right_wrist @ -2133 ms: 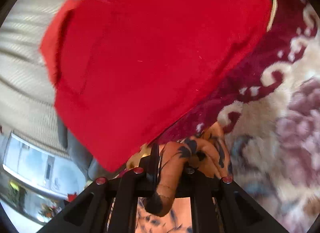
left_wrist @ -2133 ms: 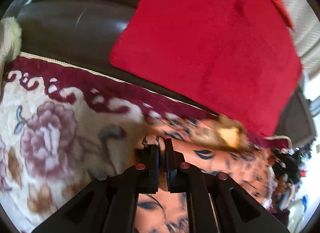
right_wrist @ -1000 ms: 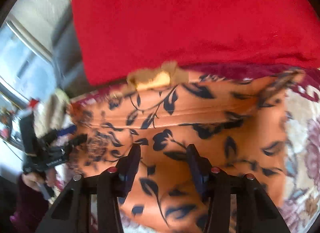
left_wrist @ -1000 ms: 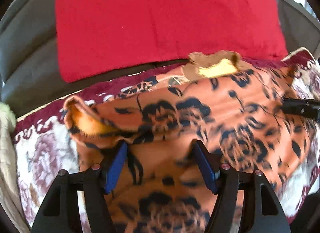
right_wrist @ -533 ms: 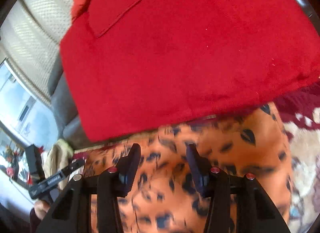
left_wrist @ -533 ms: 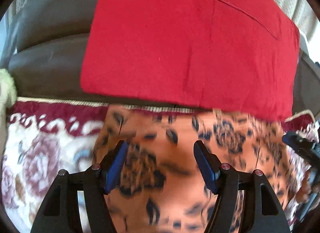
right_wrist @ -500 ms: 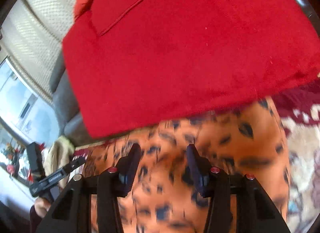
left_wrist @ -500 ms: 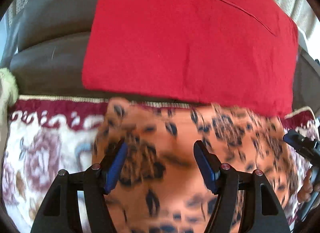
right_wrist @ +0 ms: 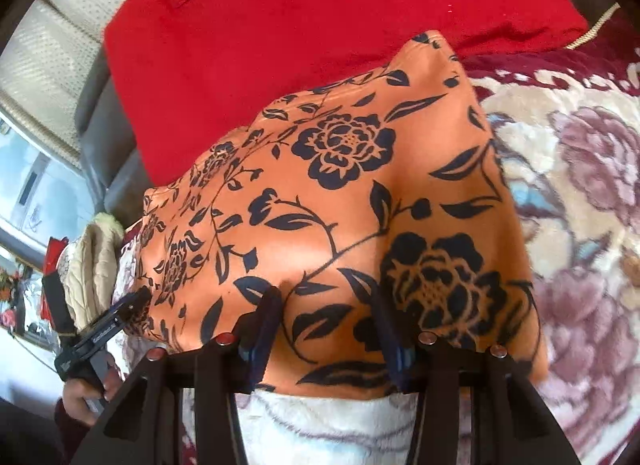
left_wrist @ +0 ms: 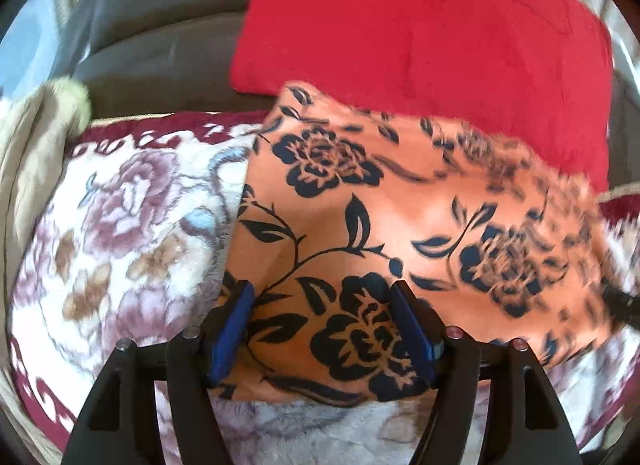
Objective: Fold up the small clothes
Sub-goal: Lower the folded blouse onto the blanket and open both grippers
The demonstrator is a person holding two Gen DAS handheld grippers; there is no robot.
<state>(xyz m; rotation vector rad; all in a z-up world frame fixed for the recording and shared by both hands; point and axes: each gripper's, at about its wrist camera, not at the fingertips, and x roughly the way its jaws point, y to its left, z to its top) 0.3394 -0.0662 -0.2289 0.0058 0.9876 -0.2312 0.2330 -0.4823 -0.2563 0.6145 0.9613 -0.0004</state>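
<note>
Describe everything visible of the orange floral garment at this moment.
The orange floral garment is a thin, smooth-looking fabric printed with dark navy roses, leaves and vines. It lies spread out, folded to a roughly rectangular shape, on the plush flowered blanket. Its far edge overlaps the red cloth behind it. The near edge runs straight across, just ahead of both grippers. The jaws of the left gripper and right gripper stand open over its near part, gripping nothing.

Both wrist views steep, close; share orange garment point(left_wrist: 400, 217).
</note>
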